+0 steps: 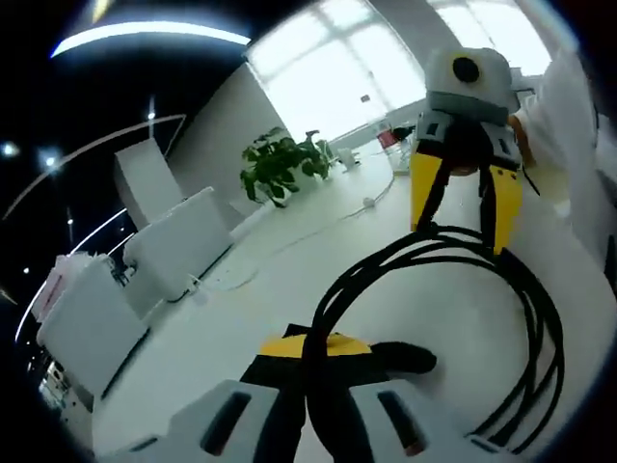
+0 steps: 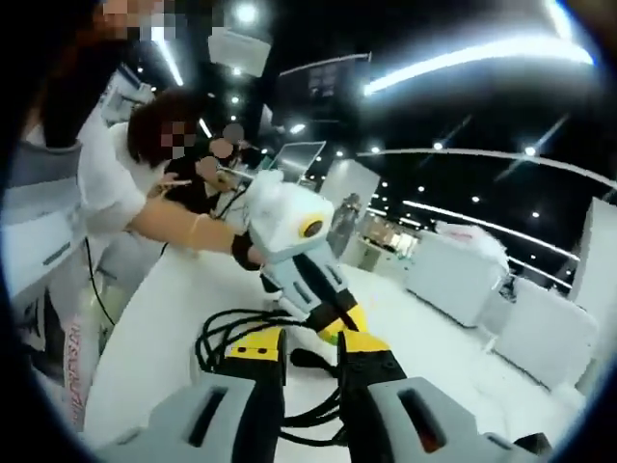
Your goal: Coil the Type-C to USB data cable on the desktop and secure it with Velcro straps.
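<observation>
White desktop [image 1: 289, 260] — coiled cable [image 1: 443, 260] between both claws.

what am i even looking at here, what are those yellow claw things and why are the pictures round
No robot here: a person holds a hand-held gripper in each hand, and a fisheye camera rides on each one, which is why the pictures are round and warped.

The left gripper view looks along the left gripper; its grey and yellow jaws rise from the bottom of the picture. Across from it is the right gripper, its yellow tips pointing down. The right gripper view looks the other way: the right gripper is at the bottom, the left gripper reaches in, and the person's sleeve is behind it.

Between them, over the white desktop, is a black cable in several loops. Both grippers appear closed on the coil, at opposite sides. A potted plant stands farther back.
</observation>
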A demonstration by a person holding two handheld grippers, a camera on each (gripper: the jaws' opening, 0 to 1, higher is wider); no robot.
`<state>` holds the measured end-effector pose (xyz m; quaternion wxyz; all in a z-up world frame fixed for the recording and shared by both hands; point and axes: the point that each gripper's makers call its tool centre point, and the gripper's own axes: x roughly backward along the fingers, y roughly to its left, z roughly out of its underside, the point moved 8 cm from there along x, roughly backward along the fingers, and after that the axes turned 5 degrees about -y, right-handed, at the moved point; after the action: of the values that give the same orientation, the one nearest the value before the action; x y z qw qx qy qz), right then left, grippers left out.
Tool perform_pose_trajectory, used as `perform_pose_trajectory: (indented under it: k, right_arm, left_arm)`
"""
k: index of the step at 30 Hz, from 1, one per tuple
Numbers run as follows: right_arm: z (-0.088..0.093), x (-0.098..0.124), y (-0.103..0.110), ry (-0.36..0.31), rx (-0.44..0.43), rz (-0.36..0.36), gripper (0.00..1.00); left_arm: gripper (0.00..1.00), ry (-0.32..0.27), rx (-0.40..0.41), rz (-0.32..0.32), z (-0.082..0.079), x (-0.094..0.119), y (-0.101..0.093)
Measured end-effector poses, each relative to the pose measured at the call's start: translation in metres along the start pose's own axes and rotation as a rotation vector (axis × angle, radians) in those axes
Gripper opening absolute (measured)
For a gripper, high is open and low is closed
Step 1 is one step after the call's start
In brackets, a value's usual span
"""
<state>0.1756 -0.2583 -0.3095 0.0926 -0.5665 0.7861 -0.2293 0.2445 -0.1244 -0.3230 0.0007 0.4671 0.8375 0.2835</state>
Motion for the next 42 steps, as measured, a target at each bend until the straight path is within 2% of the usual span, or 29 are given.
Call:
perform_pose_trajectory:
  k: [2, 6, 8, 10, 12, 15, 19, 23, 34, 38, 41, 42]
  right_arm:
    - [0.007, -0.006, 0.000, 0.049, 0.026, -0.015, 0.22]
    - [0.013, -0.013, -0.004, 0.100, 0.130, -0.010, 0.22]
    - [0.015, -0.016, -0.004, 0.105, 0.127, -0.005, 0.22]
    - [0.017, -0.018, -0.005, 0.133, 0.142, -0.009, 0.22]
    - [0.020, -0.020, -0.006, 0.160, 0.206, -0.012, 0.21]
    - [0.024, -0.023, -0.005, 0.200, 0.262, -0.018, 0.21]
    - [0.029, -0.028, -0.006, 0.207, 0.288, -0.006, 0.19]
    - [0.029, -0.032, -0.006, 0.216, 0.357, 0.000, 0.18]
    - [0.027, -0.043, -0.006, 0.186, 0.368, 0.009, 0.14]
    - [0.026, -0.044, -0.005, 0.163, 0.363, 0.014, 0.10]
    - [0.026, -0.045, -0.005, 0.150, 0.365, 0.016, 0.07]
    - [0.025, -0.046, -0.005, 0.144, 0.364, 0.021, 0.06]
  left_arm:
    - [0.05, 0.003, -0.003, 0.015, 0.001, 0.000, -0.003]
    - [0.05, 0.007, -0.029, 0.028, -0.001, 0.003, -0.007]
    - [0.06, 0.006, -0.043, 0.021, -0.001, 0.004, -0.006]
    - [0.09, -0.013, -0.007, 0.022, -0.001, 0.005, -0.004]
    - [0.09, -0.025, 0.018, 0.024, 0.000, 0.006, -0.004]
    - [0.09, -0.023, 0.011, 0.027, 0.001, 0.008, -0.006]
    - [0.09, -0.032, 0.020, 0.033, 0.001, 0.011, -0.008]
    - [0.09, -0.051, 0.047, 0.034, -0.001, 0.016, -0.007]
    - [0.11, -0.087, 0.127, 0.038, 0.002, 0.022, -0.004]
    - [0.11, -0.105, 0.130, 0.017, -0.001, 0.026, -0.001]
    - [0.11, -0.147, 0.183, -0.009, -0.004, 0.029, 0.005]
    - [0.11, -0.161, 0.203, -0.043, -0.003, 0.030, 0.010]
